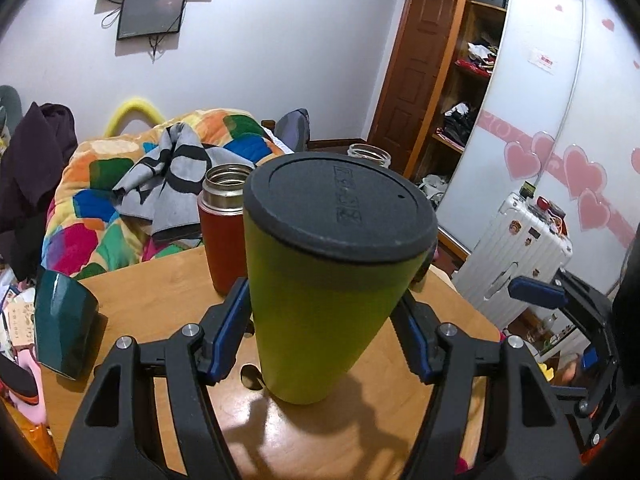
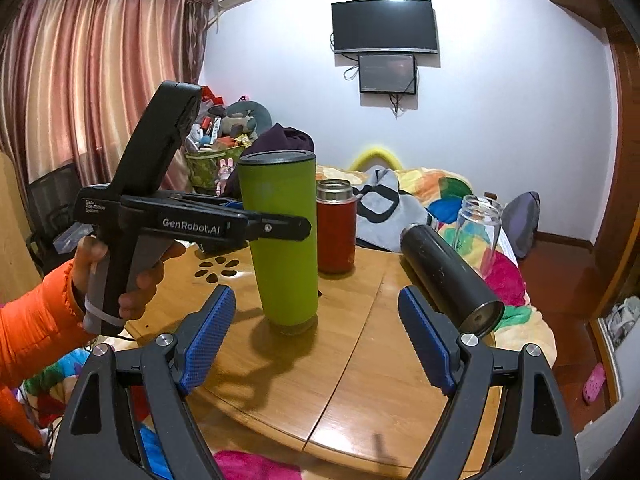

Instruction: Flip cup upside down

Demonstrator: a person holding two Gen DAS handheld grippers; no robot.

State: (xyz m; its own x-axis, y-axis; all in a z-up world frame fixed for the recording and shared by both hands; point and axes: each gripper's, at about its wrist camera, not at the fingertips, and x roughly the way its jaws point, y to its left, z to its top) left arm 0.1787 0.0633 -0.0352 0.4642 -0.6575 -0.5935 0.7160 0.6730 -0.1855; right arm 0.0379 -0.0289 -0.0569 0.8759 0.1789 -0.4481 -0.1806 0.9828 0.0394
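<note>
A tall green cup [image 1: 316,312] with a dark grey lid [image 1: 340,204] stands upright on the round wooden table [image 1: 160,292]. My left gripper [image 1: 320,320] has its blue pads [image 1: 228,320] on both sides of the cup's body, shut on it. The right wrist view shows the same cup [image 2: 280,248] standing on the table [image 2: 360,360] with the left gripper [image 2: 280,228] around its middle. My right gripper [image 2: 316,336] is open and empty, low over the table in front of the cup.
A red thermos [image 1: 222,236] without a lid stands behind the green cup. A dark teal cup [image 1: 64,320] sits at the table's left edge. A black flask [image 2: 448,276] lies tilted at the right, a clear glass jar [image 2: 478,228] behind it. A bed with a colourful quilt [image 1: 120,200] is beyond.
</note>
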